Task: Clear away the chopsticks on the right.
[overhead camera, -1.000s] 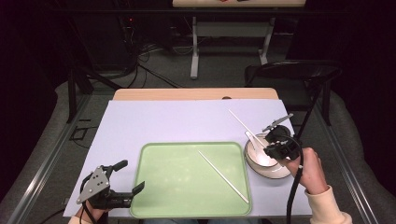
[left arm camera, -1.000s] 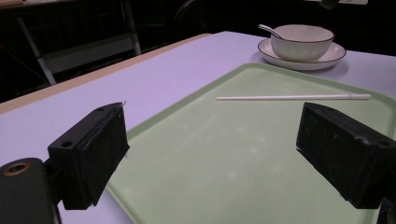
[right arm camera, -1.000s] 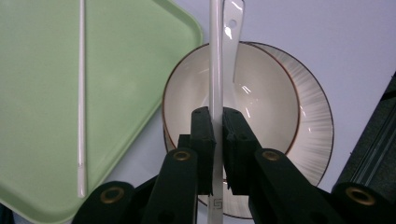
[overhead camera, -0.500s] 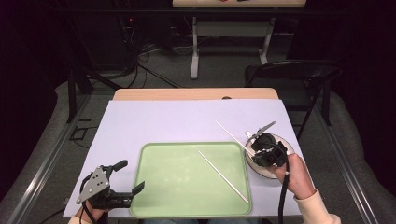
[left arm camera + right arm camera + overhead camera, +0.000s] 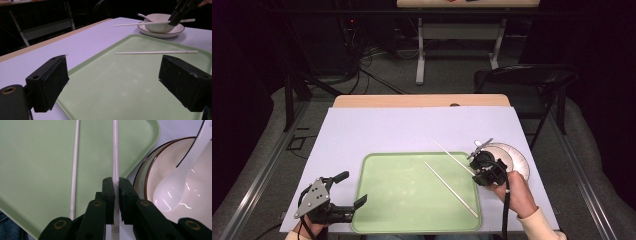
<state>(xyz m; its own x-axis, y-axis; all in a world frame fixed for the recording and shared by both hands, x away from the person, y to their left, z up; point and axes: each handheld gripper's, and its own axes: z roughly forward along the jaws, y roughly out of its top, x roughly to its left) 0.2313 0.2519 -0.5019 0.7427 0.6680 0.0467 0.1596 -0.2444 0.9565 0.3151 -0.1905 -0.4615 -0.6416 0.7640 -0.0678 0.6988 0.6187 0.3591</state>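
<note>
Two white chopsticks: one chopstick [image 5: 451, 182] lies flat on the single green tray [image 5: 402, 210], the other chopstick [image 5: 453, 157] is above the tray's right edge. Just right of the tray stands one white bowl [image 5: 507, 156] on one plate [image 5: 523, 172], with one white spoon [image 5: 181, 175] resting in the bowl. There are two hand-held grippers, the left hand-held gripper [image 5: 356, 192] at the tray's left corner and the right hand-held gripper [image 5: 476, 172] at its right edge, all on one table [image 5: 382, 127] covered in pale lilac.
</note>
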